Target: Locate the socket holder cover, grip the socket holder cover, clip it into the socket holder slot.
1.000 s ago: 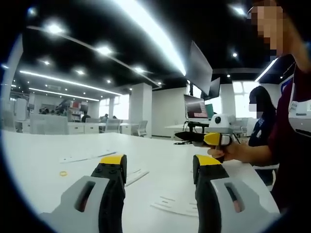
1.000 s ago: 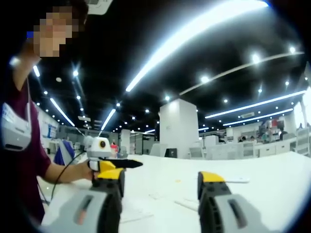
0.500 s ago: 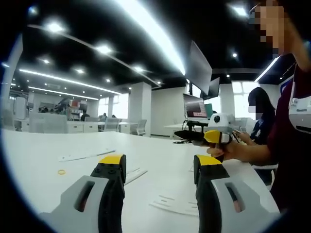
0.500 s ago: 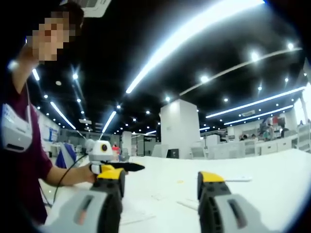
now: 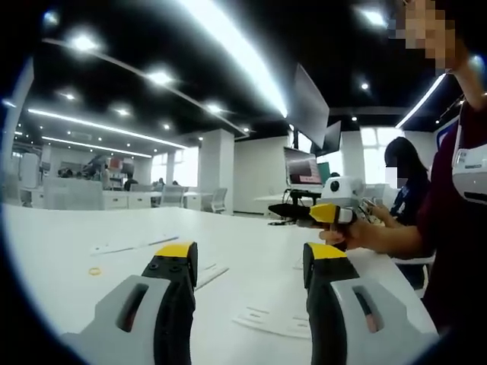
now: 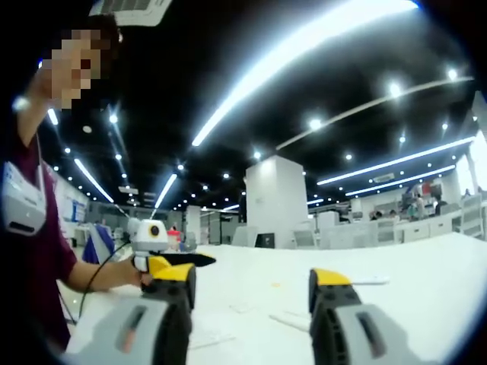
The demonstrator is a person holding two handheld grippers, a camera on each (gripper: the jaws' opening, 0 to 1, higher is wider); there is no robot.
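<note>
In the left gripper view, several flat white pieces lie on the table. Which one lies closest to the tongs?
The flat white piece lying low between the left tongs, beside the right-hand jaw. The white strip lies further up the white table, and the long strip further still.

The left gripper (image 5: 247, 262) is hovering low over a white table (image 5: 68, 236), its two yellow-tipped jaws standing apart with nothing between them. Beyond the jaws, flat white parts (image 5: 274, 321) are lying on the table, with a long white strip (image 5: 133, 245) and a small yellow ring (image 5: 94, 271) further left. At right, a person's hand (image 5: 358, 234) is holding the right gripper (image 5: 285, 211) level above the table, its dark jaws pointing left, though whether they are parted cannot be made out. A monitor (image 5: 301, 169) is glowing in the office behind
</note>
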